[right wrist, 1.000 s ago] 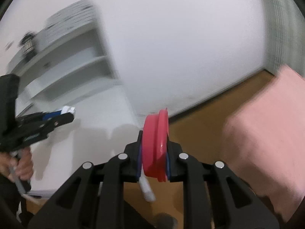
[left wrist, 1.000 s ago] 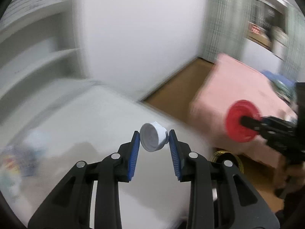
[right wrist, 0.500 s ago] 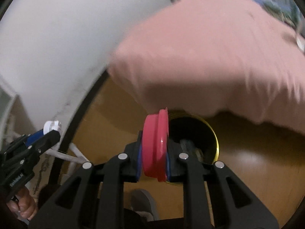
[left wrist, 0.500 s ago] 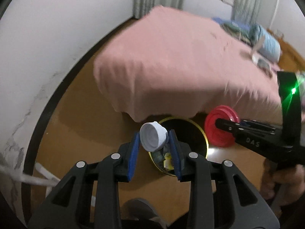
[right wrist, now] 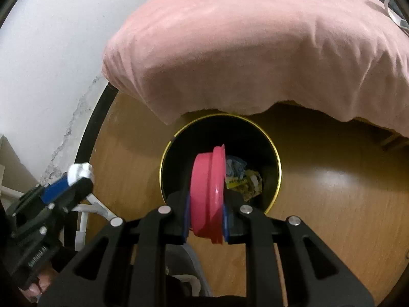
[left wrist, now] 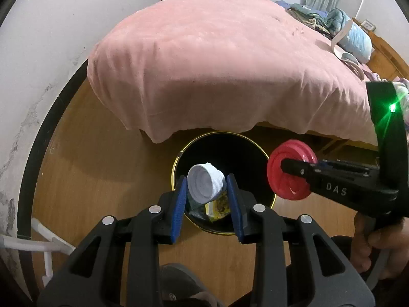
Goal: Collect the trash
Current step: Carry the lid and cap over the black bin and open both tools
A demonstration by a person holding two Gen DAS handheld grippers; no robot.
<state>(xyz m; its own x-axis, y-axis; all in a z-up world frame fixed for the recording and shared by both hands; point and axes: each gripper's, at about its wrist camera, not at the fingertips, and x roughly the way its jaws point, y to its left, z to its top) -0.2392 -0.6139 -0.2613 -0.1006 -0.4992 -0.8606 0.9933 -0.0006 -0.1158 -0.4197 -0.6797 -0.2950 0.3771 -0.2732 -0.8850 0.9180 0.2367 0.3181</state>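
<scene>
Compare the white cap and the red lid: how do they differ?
Colour: the white cap is white, the red lid red. Size: the cap looks smaller and deeper, with a ribbed side; the lid looks wider and flatter, with rings on its face. Holder: the left claw grips the cap, the right claw the lid. Both are round closures held above the trash bin.

Both hand-held grippers (left wrist: pixel 206 192) (right wrist: pixel 206 202) clamped, down-tilted

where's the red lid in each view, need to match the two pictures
Left wrist view: red lid at right of centre, seen flat-on, clamped in the right tool.
Right wrist view: red lid at lower centre, edge-on between that tool's blue pads.
Shared landmark: the black bin on the floor behind it.
</scene>
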